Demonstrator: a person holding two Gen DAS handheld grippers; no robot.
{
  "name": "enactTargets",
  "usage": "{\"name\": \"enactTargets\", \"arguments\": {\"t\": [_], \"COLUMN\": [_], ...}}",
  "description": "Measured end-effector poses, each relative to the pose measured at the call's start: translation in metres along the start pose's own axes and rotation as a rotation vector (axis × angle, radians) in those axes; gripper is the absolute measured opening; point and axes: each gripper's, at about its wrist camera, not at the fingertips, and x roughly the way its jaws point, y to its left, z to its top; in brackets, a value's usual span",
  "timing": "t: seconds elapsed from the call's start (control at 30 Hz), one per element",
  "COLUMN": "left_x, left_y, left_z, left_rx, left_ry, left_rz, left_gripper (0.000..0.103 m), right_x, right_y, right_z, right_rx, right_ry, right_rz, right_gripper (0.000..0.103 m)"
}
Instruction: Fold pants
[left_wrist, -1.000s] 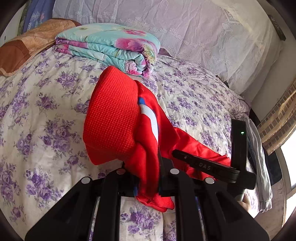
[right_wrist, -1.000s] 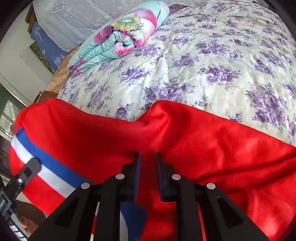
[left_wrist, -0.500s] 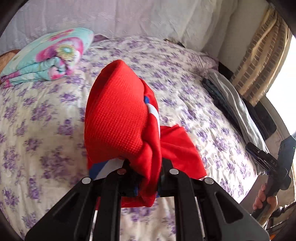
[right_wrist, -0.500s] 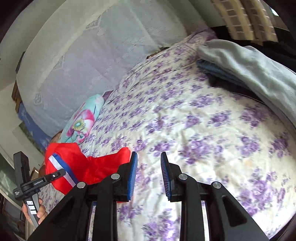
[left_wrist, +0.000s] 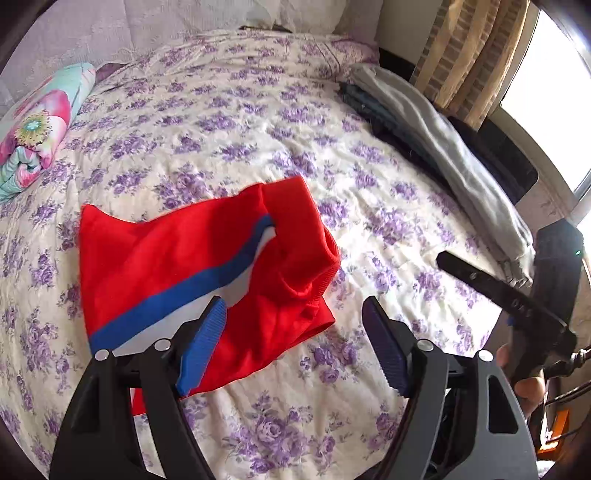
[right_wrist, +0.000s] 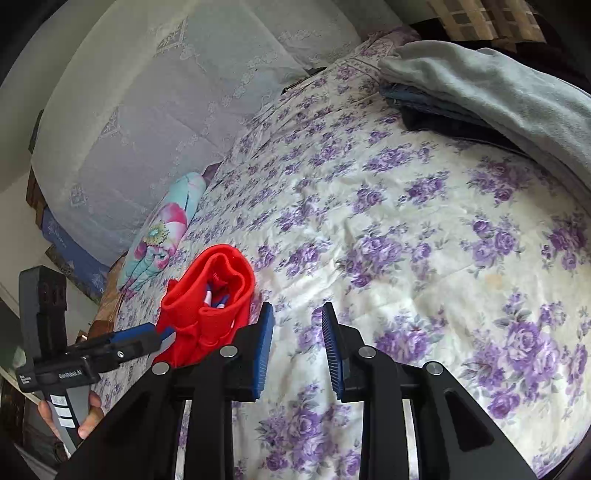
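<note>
Lying bunched on the bed (left_wrist: 258, 110), the red pants (left_wrist: 192, 266) show a blue-and-white stripe; left hand-held gripper (left_wrist: 293, 321) is opening, right hand-held gripper (right_wrist: 297, 325) apart, both empty.

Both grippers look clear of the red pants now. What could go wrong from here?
1. The red pants lie bunched on the bedspread, one leg opening gaping, so the fold may spring loose.
2. The left gripper, jaws opening, sits with one pad over the fabric and could snag it.
3. The right gripper holds nothing, so nothing pins the bundle.
</note>
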Motion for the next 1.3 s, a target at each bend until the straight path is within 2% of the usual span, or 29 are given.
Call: {"name": "enactTargets", "arguments": {"t": [0.1,0.2,0.3,0.37,0.43,0.53,0.6,0.63,0.67,0.73,0.8,0.87,0.9,0.97,1.03,1.13,1.17,1.23,1.3], "left_x": [-0.016,-0.001,0.023,0.034,0.035,0.036,0.038,0.04,0.039,0.031,0.01,-0.017,-0.028,-0.042,-0.047,-0.041,-0.036,-0.022,-0.009], "left_y": [0.036,0.081,0.102,0.107,0.106,0.107,0.112,0.114,0.115,0.118,0.125,0.137,0.145,0.158,0.162,0.153,0.15,0.143,0.138], "left_z": [0.006,0.0,-0.012,-0.02,-0.026,-0.03,-0.032,-0.032,-0.032,-0.03,-0.034,-0.043,-0.048,-0.054,-0.059,-0.061,-0.062,-0.061,-0.063], "left_rx": [-0.086,-0.226,-0.286,-0.296,-0.274,-0.258,-0.256,-0.255,-0.253,-0.265,-0.286,-0.327,-0.355,-0.402,-0.422,-0.403,-0.392,-0.368,-0.344], "left_ry": [-0.07,-0.041,0.01,0.011,-0.011,-0.023,-0.027,-0.028,-0.026,-0.019,-0.056,-0.113,-0.13,-0.135,-0.126,-0.114,-0.107,-0.081,-0.048], "left_rz": [0.061,-0.012,-0.053,-0.065,-0.053,-0.035,-0.036,-0.037,-0.042,-0.056,-0.074,-0.083,-0.084,-0.086,-0.118,-0.162,-0.162,-0.167,-0.19], "left_gripper": [0.074,0.071,0.061,0.06,0.06,0.058,0.058,0.058,0.058,0.058,0.058,0.058,0.058,0.058,0.058,0.058,0.057,0.049,0.036], "right_x": [0.01,0.018,0.031,0.043,0.061,0.095,0.12,0.129,0.133,0.131,0.12,0.11,0.111,0.13,0.169,0.235,0.253,0.279,0.293], "right_y": [0.028,0.071,0.124,0.147,0.158,0.139,0.114,0.107,0.108,0.125,0.156,0.193,0.213,0.247,0.269,0.286,0.288,0.287,0.285], "right_z": [-0.001,0.002,0.006,0.008,0.01,0.007,0.0,-0.003,-0.003,0.005,0.019,0.032,0.037,0.045,0.05,0.045,0.041,0.035,0.033], "right_rx": [-0.04,-0.106,-0.203,-0.24,-0.255,-0.223,-0.161,-0.147,-0.15,-0.201,-0.288,-0.418,-0.493,-0.599,-0.615,-0.645,-0.664,-0.668,-0.669], "right_ry": [0.037,0.084,0.129,0.155,0.183,0.228,0.298,0.322,0.341,0.377,0.378,0.349,0.342,0.387,0.488,0.618,0.638,0.676,0.688], "right_rz": [0.059,0.186,0.282,0.297,0.271,0.096,0.018,-0.002,-0.01,-0.029,0.009,0.036,0.048,0.088,0.11,0.056,0.022,-0.012,-0.029], "right_gripper": [0.028,0.028,0.034,0.035,0.035,0.031,0.021,0.011,0.011,0.016,0.023,0.064,0.067,0.067,0.067,0.064,0.057,0.051,0.051]}}
